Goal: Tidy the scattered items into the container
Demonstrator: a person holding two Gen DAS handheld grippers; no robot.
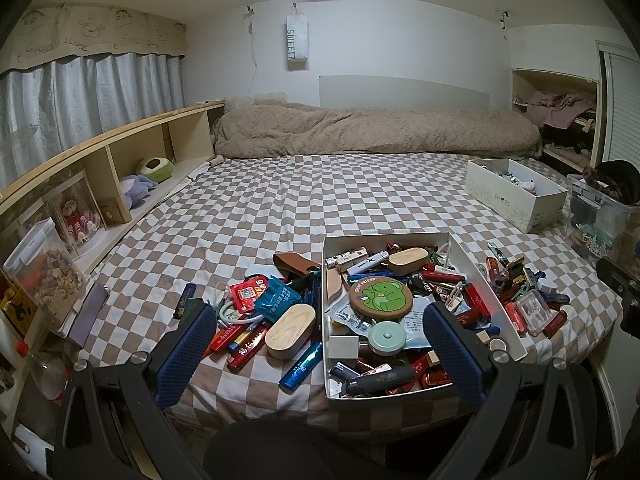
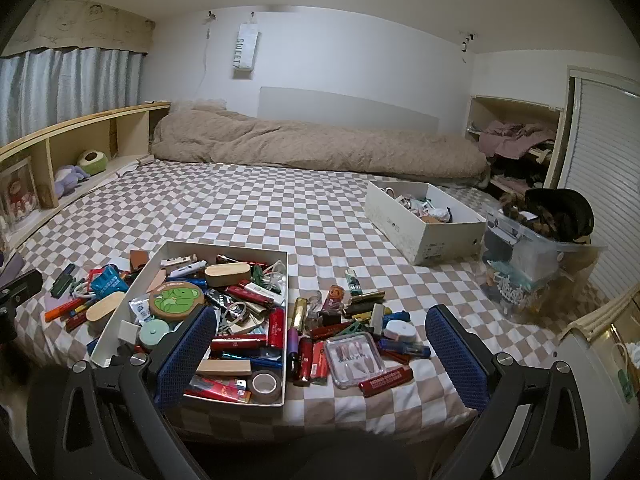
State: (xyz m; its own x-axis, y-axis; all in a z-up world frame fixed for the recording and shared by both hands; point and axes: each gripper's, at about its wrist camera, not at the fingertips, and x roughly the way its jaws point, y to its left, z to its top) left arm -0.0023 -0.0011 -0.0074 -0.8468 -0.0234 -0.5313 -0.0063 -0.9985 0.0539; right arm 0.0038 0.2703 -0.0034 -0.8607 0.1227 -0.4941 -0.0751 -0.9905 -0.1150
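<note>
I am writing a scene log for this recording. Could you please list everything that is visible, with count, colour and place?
container: one, white, near bed edge, partly filled
scattered items: many, mostly red and blue, both sides of container
wooden oval box: one, light wood, left of container
shoe box: one, white, further right
clear bin: one, transparent, right edge
duvet: one, beige, far end
left gripper: blue pads, open, empty
right gripper: blue pads, open, empty

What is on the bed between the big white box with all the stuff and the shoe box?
Only bare checkered sheet lies between the white box and the shoe box, clearest in the right wrist view.
</note>
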